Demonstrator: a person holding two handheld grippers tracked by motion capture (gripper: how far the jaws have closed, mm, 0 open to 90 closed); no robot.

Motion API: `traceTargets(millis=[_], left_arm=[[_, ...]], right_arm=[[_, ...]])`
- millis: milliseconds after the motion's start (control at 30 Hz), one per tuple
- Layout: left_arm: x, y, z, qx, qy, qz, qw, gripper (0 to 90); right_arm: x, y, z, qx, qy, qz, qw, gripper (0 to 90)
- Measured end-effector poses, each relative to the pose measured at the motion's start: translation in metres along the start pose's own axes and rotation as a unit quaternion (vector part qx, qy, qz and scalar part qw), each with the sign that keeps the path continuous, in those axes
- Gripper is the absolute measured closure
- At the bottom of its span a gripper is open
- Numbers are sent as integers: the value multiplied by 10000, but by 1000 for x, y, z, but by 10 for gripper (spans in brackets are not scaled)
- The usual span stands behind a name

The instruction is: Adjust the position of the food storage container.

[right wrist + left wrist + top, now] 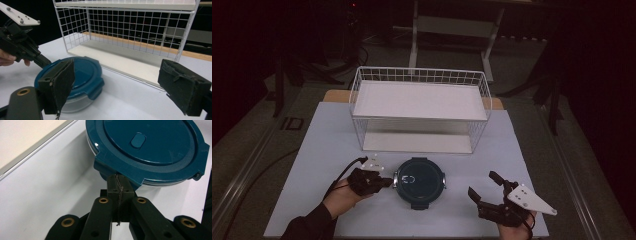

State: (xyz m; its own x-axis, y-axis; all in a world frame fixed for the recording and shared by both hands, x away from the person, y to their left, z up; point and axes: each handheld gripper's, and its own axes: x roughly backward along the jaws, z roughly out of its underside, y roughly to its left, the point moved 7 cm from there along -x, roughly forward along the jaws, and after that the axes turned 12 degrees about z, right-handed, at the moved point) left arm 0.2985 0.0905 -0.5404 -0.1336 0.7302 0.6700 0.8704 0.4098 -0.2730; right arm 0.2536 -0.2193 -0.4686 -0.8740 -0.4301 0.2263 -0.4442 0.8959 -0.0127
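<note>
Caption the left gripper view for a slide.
Shut left gripper meets a latch tab of the round teal-lidded container on the white table.

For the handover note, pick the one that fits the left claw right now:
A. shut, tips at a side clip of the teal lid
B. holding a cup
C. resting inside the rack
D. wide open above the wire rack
A: the left claw has its jaws pressed together against a clip of the teal lid on the round container.
</note>
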Motion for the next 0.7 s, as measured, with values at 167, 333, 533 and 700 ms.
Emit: traceTargets(millis=[167,333,533,700], left_arm=[[-9,-5,-7,-53,6,9,10000,896],[-12,-4,-10,-15,8,-24,10000,897],[-23,-8,-18,-29,-21,78,10000,896],[-33,-12,-27,-114,-25,132,9998,897]], right_arm=[[-1,-1,1,-13,22,5,10000,139],[-2,0,2,-7,51,-1,10000,139],[-3,2,2,13,69,-15,10000,139],[-2,2,2,17,64,-11,10000,139]])
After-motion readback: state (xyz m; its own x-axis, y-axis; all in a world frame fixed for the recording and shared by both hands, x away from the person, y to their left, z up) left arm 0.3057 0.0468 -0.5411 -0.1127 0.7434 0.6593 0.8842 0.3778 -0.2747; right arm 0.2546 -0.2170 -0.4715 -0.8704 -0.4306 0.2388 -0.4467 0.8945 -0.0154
